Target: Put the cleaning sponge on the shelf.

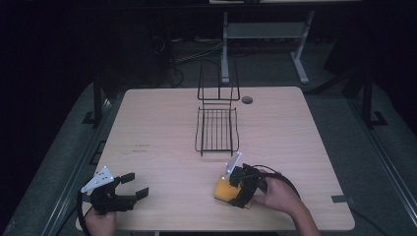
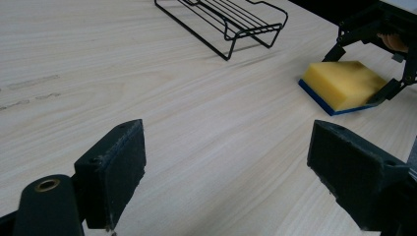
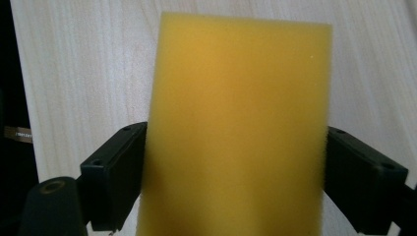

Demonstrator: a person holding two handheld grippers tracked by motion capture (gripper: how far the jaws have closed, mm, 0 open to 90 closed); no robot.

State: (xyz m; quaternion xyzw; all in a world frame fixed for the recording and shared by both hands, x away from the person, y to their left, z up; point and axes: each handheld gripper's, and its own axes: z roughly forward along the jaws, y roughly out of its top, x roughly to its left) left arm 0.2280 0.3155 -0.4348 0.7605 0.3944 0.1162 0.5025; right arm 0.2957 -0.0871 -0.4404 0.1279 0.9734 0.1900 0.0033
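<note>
On the table (image 1: 162,162), right gripper (image 1: 236,189) grips sponge (image 1: 223,189), rack (image 1: 216,130) empty

1. A black wire rack (image 1: 217,129) sits in the middle of the table (image 1: 157,123), a bit nearer the far edge.
2. Its tall wire back stands at the far end.
3. A small round grey cap (image 1: 247,100) lies just beside the far edge.
</note>
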